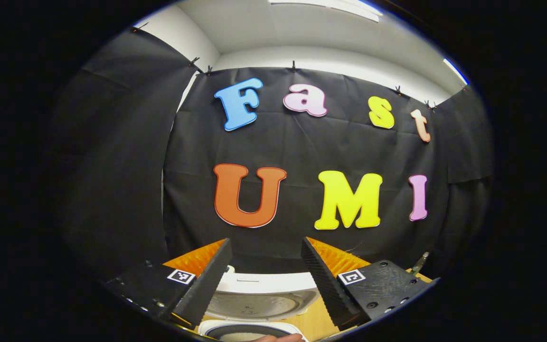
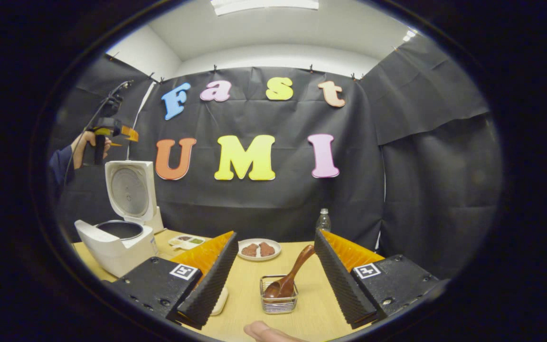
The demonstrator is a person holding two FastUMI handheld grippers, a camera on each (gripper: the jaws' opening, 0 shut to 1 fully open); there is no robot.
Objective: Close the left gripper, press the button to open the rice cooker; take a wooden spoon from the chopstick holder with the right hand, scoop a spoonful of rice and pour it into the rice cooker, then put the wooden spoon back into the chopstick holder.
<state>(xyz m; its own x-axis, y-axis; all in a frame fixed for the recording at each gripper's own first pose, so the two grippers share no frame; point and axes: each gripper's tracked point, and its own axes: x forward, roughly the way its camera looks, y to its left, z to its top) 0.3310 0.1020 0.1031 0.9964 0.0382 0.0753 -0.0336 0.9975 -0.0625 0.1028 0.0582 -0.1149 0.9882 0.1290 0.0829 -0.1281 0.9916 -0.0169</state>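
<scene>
In the right gripper view, bare bench [image 2: 249,304] lies at lower centre before the chopstick holder [image 2: 278,294], whose wooden spoon [image 2: 291,279] leans up-right, while the rice cooker [image 2: 120,237] with its raised lid [image 2: 130,191] blocks the lower left.

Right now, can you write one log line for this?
rice cooker: lid open | wooden spoon: in chopstick holder | right hand-held gripper: open, spoon ahead

left tool [image 1: 266,259]: raised, fingers spread | right tool [image 2: 273,259]: low, fingers spread, holding nothing
</scene>
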